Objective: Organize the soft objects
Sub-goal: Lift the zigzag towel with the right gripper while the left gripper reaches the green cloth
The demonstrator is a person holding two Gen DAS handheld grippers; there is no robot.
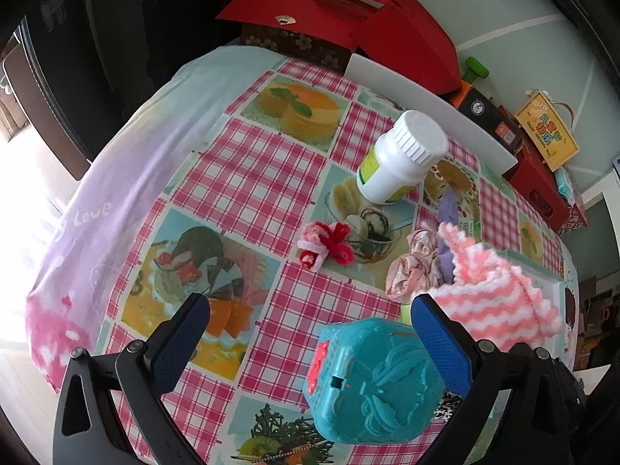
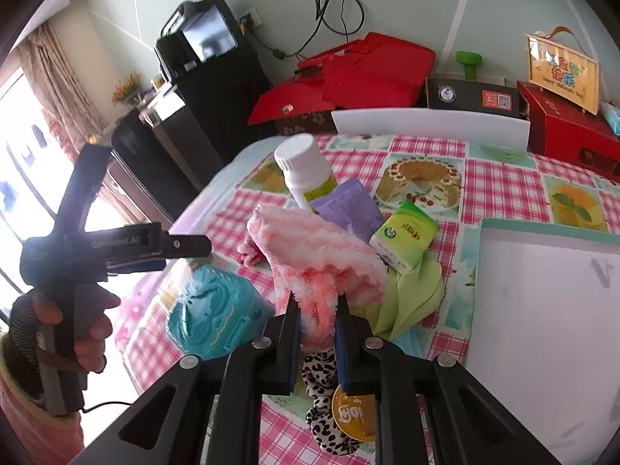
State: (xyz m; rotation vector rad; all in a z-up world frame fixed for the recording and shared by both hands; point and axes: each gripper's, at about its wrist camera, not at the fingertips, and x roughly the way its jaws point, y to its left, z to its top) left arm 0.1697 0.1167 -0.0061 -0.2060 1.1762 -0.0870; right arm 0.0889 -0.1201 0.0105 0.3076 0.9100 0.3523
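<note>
My right gripper (image 2: 317,310) is shut on a pink-and-white fluffy cloth (image 2: 317,248) and holds it above the checked tablecloth; the cloth also shows in the left wrist view (image 1: 500,294). My left gripper (image 1: 310,317) is open and empty above the table, with a teal plastic box (image 1: 372,379) just below its right finger. The left gripper also shows in the right wrist view (image 2: 128,248), held by a hand. A red-and-pink pipe-cleaner flower (image 1: 329,246), a pink scrunchie (image 1: 410,269), a leopard scrunchie (image 2: 321,395), a green cloth (image 2: 410,294) and a purple cloth (image 2: 348,205) lie on the table.
A white pill bottle (image 1: 399,159) stands mid-table. A green tissue pack (image 2: 403,236) lies on the cloths. A yellow lid (image 2: 352,414) lies near my right fingers. A white tray (image 2: 542,290) is at the right. Red boxes (image 2: 360,73) line the far edge.
</note>
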